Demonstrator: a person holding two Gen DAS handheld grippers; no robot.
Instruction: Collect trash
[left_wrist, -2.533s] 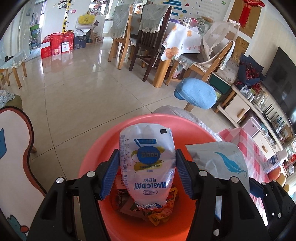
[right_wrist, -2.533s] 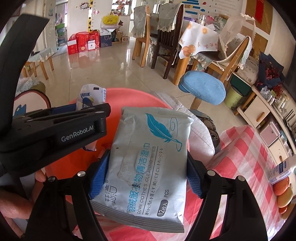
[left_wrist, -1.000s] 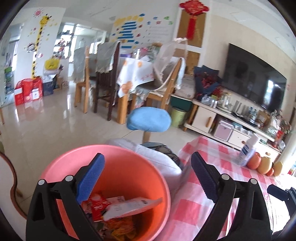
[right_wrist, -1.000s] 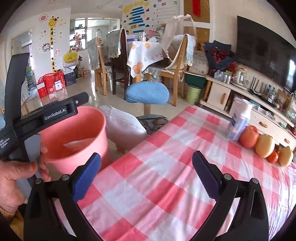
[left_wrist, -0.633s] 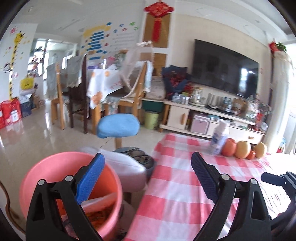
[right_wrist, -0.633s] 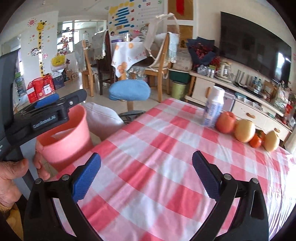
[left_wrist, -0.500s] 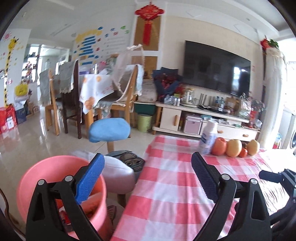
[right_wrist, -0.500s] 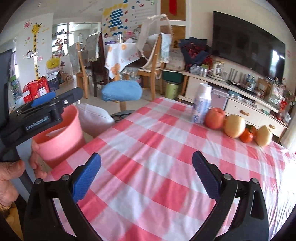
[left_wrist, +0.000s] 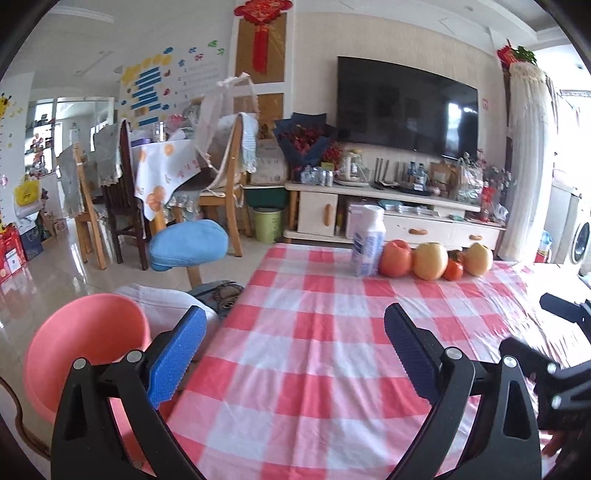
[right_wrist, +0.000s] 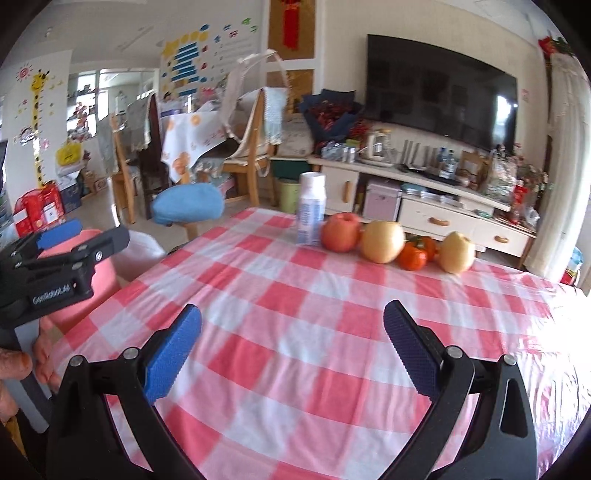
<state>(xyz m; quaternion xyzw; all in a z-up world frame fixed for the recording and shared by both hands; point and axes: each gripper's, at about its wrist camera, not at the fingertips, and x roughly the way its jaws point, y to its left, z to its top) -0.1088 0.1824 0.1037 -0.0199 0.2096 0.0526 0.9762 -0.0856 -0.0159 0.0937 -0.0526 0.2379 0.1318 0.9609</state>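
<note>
The pink trash bin stands off the table's left edge, its contents hidden behind its wall. Left gripper and right gripper both hover spread wide and empty above the red-checked tablecloth.

The pink bin hides its contents; the milk carton print is unreadable

A table under a red-and-white checked cloth carries a white carton, upright, and, just beside it, a row of fruit at its far edge.
</note>
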